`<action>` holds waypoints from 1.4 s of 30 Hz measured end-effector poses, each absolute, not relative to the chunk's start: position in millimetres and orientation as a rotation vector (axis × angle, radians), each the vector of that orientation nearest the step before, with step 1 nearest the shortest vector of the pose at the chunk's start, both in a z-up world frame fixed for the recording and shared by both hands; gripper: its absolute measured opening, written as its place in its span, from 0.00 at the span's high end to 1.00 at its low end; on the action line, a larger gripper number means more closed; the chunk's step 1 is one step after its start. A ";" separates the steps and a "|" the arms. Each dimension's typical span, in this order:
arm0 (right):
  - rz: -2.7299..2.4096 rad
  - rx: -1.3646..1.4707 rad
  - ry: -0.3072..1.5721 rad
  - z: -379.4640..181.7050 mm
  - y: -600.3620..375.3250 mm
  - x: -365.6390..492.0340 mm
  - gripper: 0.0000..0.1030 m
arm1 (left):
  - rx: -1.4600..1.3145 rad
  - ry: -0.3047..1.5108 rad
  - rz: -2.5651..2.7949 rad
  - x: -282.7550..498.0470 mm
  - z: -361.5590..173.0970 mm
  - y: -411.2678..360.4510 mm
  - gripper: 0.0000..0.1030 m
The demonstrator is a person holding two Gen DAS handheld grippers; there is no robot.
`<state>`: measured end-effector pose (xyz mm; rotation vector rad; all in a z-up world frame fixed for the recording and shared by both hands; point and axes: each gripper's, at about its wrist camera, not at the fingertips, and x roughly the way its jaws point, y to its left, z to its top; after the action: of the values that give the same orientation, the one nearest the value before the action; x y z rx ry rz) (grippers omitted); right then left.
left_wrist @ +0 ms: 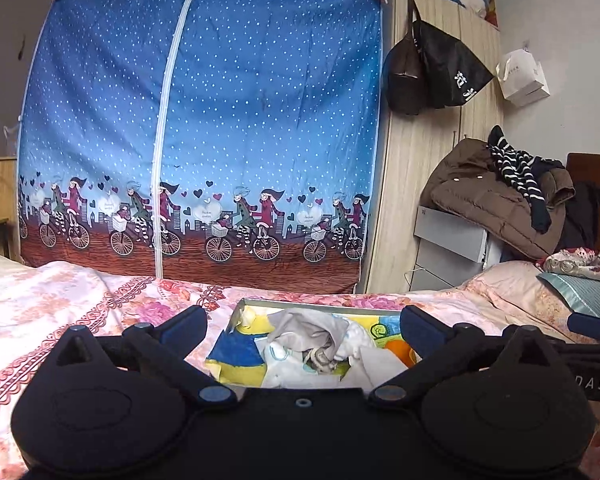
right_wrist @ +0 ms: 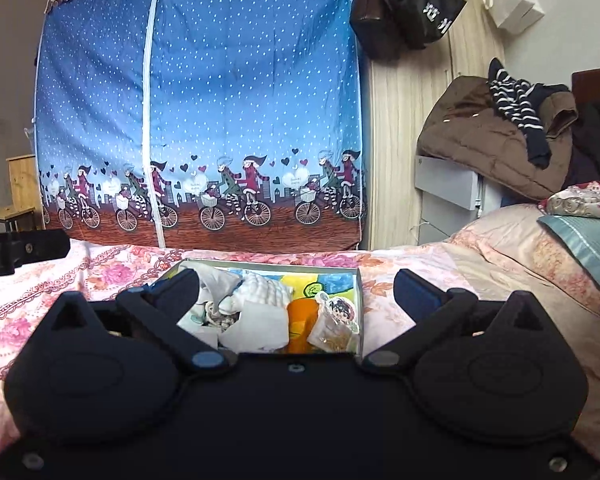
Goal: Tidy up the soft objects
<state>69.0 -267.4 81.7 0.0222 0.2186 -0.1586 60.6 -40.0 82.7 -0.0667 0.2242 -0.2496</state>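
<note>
A shallow open box (left_wrist: 256,301) (right_wrist: 358,280) lies on the floral bedspread. It holds a heap of soft items: a grey cloth (left_wrist: 312,326), white cloths (right_wrist: 266,290), blue and yellow fabric (left_wrist: 236,354), something orange (right_wrist: 300,316), and a small clear packet (right_wrist: 334,334). My left gripper (left_wrist: 302,326) is open and empty, its fingers on either side of the box, just short of it. My right gripper (right_wrist: 296,290) is open and empty over the box's near edge. The right gripper also shows at the left wrist view's right edge (left_wrist: 592,326), and the left one at the right wrist view's left edge (right_wrist: 20,250).
The bed (left_wrist: 60,312) runs left and right, with pillows (right_wrist: 580,248) at the right. Behind it stand a blue fabric wardrobe (left_wrist: 204,120), a wooden wardrobe with hanging bags (left_wrist: 428,68), and a grey cabinet piled with a brown coat (left_wrist: 496,196).
</note>
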 end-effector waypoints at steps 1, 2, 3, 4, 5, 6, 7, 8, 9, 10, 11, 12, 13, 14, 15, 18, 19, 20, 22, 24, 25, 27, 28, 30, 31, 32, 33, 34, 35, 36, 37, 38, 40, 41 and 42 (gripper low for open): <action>-0.166 0.024 0.210 80.2 -265.2 61.1 0.00 | -0.065 0.224 -0.248 53.6 82.6 -38.4 0.01; -0.176 0.027 0.204 78.8 -261.1 51.2 0.00 | -0.066 0.227 -0.249 44.5 81.6 -35.8 0.01; -0.185 0.030 0.201 76.9 -259.9 42.8 0.00 | -0.066 0.228 -0.249 37.0 80.5 -33.2 0.01; -0.193 0.031 0.200 75.4 -258.2 36.2 0.00 | -0.062 0.228 -0.248 31.0 80.2 -31.5 0.01; -0.203 0.034 0.201 73.5 -256.6 28.3 0.00 | -0.057 0.228 -0.244 23.3 79.2 -28.9 0.01; -0.210 0.039 0.203 72.7 -254.0 19.3 0.00 | -0.055 0.229 -0.239 16.5 78.2 -26.3 0.01; -0.212 0.042 0.205 71.8 -252.1 12.8 0.00 | -0.055 0.233 -0.236 10.6 77.5 -23.8 0.01; -0.215 0.042 0.207 71.2 -250.5 8.2 0.00 | -0.056 0.237 -0.233 5.1 76.9 -22.0 0.01; -0.223 0.039 0.210 69.9 -250.1 3.7 0.00 | -0.054 0.241 -0.230 0.6 76.0 -19.8 0.01; -0.230 0.039 0.215 69.1 -248.8 0.1 0.00 | -0.051 0.246 -0.227 -4.7 75.0 -17.8 0.01; -0.237 0.043 0.222 68.3 -247.0 -0.8 0.00 | -0.046 0.254 -0.224 -10.0 73.5 -15.2 0.01; -0.242 0.048 0.228 67.6 -245.9 -2.9 0.00 | -0.041 0.259 -0.223 -14.1 71.9 -13.2 0.01; -0.248 0.054 0.233 66.3 -245.4 -8.5 0.00 | -0.035 0.263 -0.217 -19.6 70.2 -11.1 0.01; -0.254 0.060 0.239 65.5 -244.7 -11.8 0.00 | -0.032 0.268 -0.210 -24.4 68.5 -9.5 0.01; -0.260 0.064 0.247 62.1 -242.5 -10.3 0.00 | -0.031 0.273 -0.205 -28.3 66.9 -7.8 0.01; -0.272 0.068 0.258 57.8 -239.8 -19.1 0.00 | -0.033 0.292 -0.197 -38.0 61.0 -2.7 0.01; -0.273 0.070 0.261 57.6 -239.5 -18.7 0.00 | -0.028 0.299 -0.195 -40.3 58.9 -1.7 0.01; -0.272 0.072 0.265 57.0 -239.1 -18.1 0.00 | -0.021 0.302 -0.195 -42.1 57.1 -1.2 0.01; -0.270 0.067 0.274 53.5 -239.2 -20.8 0.00 | -0.006 0.312 -0.189 -44.0 52.3 -1.3 0.01; -0.267 0.049 0.286 48.4 -235.6 -18.8 0.00 | 0.001 0.332 -0.182 -42.7 45.5 -0.8 0.01; -0.264 0.039 0.293 46.5 -231.9 -19.2 0.00 | 0.004 0.348 -0.179 -40.6 41.2 -0.4 0.01; -0.261 0.029 0.310 43.9 -229.9 -15.3 0.00 | -0.005 0.385 -0.169 -34.7 35.2 1.1 0.01; -0.264 0.024 0.321 41.7 -229.5 -12.4 0.00 | -0.016 0.394 -0.167 -32.5 33.6 2.3 0.01; -0.267 0.020 0.340 38.2 -228.8 -7.8 0.00 | -0.028 0.398 -0.156 -27.9 30.3 4.4 0.01; -0.267 0.021 0.346 37.0 -228.9 -6.0 0.00 | -0.029 0.404 -0.152 -26.6 29.0 4.8 0.01; -0.266 0.022 0.350 35.5 -229.0 -3.3 0.00 | -0.030 0.408 -0.153 -25.6 28.0 5.2 0.01; -0.265 0.023 0.351 35.3 -228.9 -4.4 0.00 | -0.031 0.409 -0.154 -24.9 27.5 5.1 0.01; -0.264 0.024 0.352 34.6 -229.4 -3.8 0.00 | -0.029 0.407 -0.152 -24.6 27.1 5.1 0.01; -0.261 0.025 0.353 34.0 -229.4 -2.9 0.00 | -0.027 0.407 -0.150 -23.9 26.3 4.8 0.01; -0.257 0.025 0.356 34.1 -229.3 -5.4 0.00 | -0.026 0.410 -0.152 -24.0 26.1 4.3 0.01; -0.255 0.022 0.360 33.3 -229.0 -4.2 0.00 | -0.022 0.413 -0.152 -22.9 25.2 3.7 0.01; -0.251 0.019 0.363 32.6 -228.4 -3.6 0.00 | -0.017 0.414 -0.151 -22.1 24.3 3.0 0.01; -0.241 0.011 0.369 32.9 -227.3 -3.8 0.00 | -0.010 0.418 -0.147 -19.9 22.9 1.2 0.01; -0.237 0.008 0.370 32.4 -226.5 -3.0 0.00 | -0.009 0.421 -0.145 -18.5 22.3 0.8 0.01; -0.231 0.005 0.371 32.7 -226.3 -3.0 0.00 | -0.010 0.424 -0.142 -17.4 21.5 0.6 0.01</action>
<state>-3.0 -226.3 32.7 0.0048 0.3708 -0.2309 -17.4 0.6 21.5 -0.0103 0.4239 -0.1424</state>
